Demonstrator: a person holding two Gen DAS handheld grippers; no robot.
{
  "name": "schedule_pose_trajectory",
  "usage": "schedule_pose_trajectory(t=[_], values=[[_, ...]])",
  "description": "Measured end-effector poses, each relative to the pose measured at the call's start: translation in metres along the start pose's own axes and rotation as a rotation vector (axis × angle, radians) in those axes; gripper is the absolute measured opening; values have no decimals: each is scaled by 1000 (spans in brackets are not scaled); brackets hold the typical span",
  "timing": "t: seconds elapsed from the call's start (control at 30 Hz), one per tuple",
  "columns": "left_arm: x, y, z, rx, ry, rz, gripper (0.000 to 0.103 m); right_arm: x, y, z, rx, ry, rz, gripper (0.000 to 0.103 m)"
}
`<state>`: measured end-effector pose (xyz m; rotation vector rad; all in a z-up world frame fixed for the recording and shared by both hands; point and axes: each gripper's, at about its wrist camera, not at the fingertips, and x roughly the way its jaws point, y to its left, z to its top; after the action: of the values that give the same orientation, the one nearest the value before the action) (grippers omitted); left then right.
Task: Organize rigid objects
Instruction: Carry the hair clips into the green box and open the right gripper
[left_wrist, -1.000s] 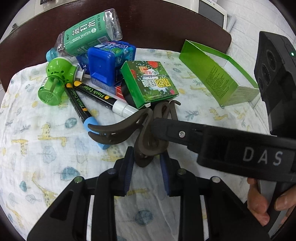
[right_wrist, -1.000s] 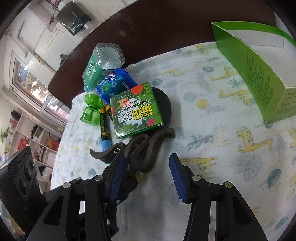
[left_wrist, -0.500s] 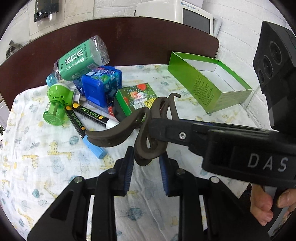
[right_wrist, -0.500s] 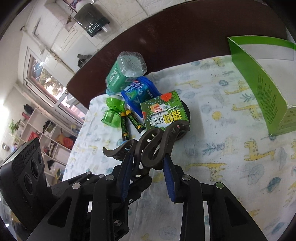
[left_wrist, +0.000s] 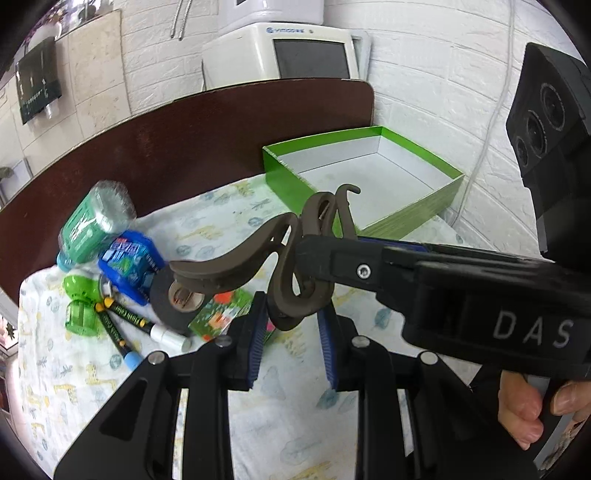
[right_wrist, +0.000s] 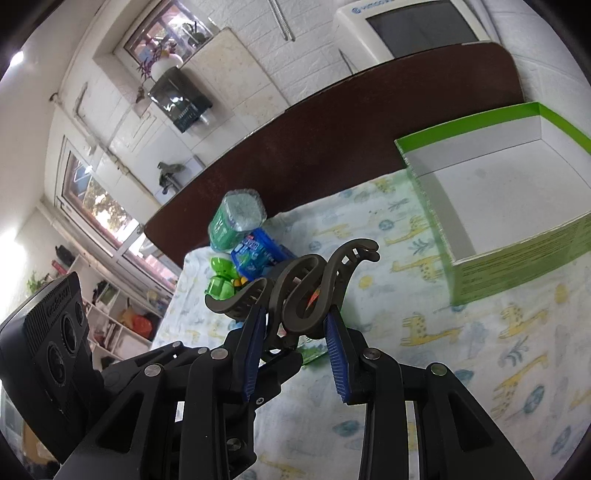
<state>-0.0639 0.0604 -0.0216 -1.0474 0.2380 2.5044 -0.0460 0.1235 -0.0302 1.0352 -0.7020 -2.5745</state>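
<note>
Up goes the brown hair clip (right_wrist: 306, 291), lifted off the cloth since before. Both the right gripper (right_wrist: 295, 354) and left gripper (left_wrist: 291, 343) squeeze it, carrying it toward the green box (right_wrist: 517, 254) at two o'clock.

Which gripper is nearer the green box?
Right. The right gripper holds the brown hair claw just left of the green box; the left gripper sits farther left, fingers around the claw.
</note>
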Motion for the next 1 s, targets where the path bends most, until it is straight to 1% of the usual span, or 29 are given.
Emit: schedule_pose_trajectory(t=[0.2, 0.27, 0.37, 0.53, 0.7, 0.83, 0.9, 1.0], values=[[15, -38, 47, 106, -53, -19, 24, -40, -32, 30, 18, -120, -37, 36], [24, -47, 61, 119, -54, -38, 24, -50, -45, 43, 26, -147, -50, 36], [43, -59, 79, 126, -34, -77, 24, -59, -67, 59, 51, -164, -77, 36], [74, -75, 96, 136, 12, -97, 24, -57, -101, 73, 99, -158, -103, 36], [94, -85, 99, 141, 66, -107, 24, -49, -130, 77, 153, -129, -101, 36], [106, -88, 94, 144, 103, -106, 24, -38, -143, 77, 176, -102, -108, 36], [112, -87, 93, 130, 119, -118, 24, -34, -147, 75, 184, -87, -114, 36], [113, -87, 92, 120, 118, -136, 24, -28, -151, 71, 196, -65, -118, 36]])
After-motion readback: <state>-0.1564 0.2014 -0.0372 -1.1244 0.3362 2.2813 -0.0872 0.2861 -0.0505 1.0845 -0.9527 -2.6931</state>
